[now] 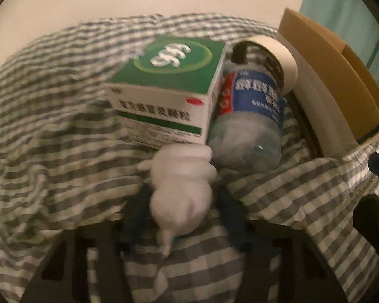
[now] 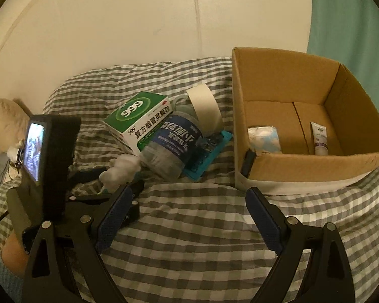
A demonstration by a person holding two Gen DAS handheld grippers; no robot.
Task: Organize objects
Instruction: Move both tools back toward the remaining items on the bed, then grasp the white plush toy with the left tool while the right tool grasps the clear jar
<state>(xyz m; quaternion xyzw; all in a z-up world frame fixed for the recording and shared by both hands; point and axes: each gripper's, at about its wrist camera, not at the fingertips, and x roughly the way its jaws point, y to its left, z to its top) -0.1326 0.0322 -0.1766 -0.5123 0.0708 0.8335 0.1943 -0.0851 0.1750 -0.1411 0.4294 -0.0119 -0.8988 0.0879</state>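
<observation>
A small white toy figure (image 1: 182, 189) lies on the checked bedsheet (image 1: 63, 126) in front of a green and white medicine box (image 1: 169, 93). My left gripper (image 1: 183, 194) is shut on the figure, a blue pad against each side. In the right wrist view the same gripper (image 2: 113, 176) holds the figure (image 2: 121, 169) at the left. A clear bottle with a blue label (image 2: 174, 141) leans on the medicine box (image 2: 141, 121). Behind the bottle stands a white tape roll (image 2: 204, 106). My right gripper (image 2: 189, 192) stands open over bare sheet with nothing between its fingers.
An open cardboard box (image 2: 290, 169) sits at the right and holds a small tube (image 2: 321, 139) and a pale packet (image 2: 264, 139). A teal flat item (image 2: 209, 151) lies under the bottle. A pale wall rises behind, with a teal curtain (image 2: 353, 25) at the right.
</observation>
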